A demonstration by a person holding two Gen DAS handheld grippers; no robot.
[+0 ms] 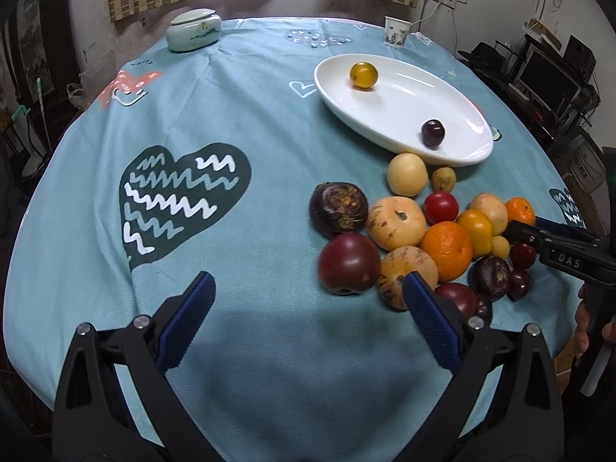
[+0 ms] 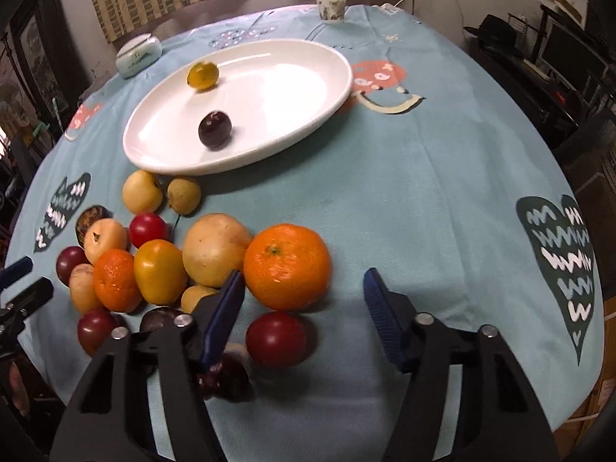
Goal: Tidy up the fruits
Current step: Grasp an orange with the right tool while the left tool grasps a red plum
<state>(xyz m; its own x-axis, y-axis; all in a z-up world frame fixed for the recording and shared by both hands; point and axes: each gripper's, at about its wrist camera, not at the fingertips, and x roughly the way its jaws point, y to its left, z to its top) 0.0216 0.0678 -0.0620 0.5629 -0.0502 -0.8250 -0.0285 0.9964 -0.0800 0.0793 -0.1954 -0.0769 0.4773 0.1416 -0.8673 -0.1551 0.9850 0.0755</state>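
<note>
A heap of mixed fruit (image 1: 423,231) lies on the blue tablecloth in front of a white oval plate (image 1: 327,77). The plate (image 2: 342,88) holds a yellow fruit (image 2: 203,75) and a dark plum (image 2: 215,129). My right gripper (image 2: 304,281) stands open astride a large orange (image 2: 287,265); its left finger is at the orange's side and the right finger is clear of it. A red fruit (image 2: 275,340) lies lower between the fingers. My left gripper (image 1: 308,285) is open over the cloth, with a dark red plum (image 1: 348,263) just ahead of it.
A lidded ceramic jar (image 1: 194,30) and a paper cup (image 1: 395,30) stand near the table's far edge. Part of a hand (image 1: 585,327) shows behind the right gripper (image 1: 531,227). Shelves with a monitor (image 2: 566,57) stand beyond the table on the right.
</note>
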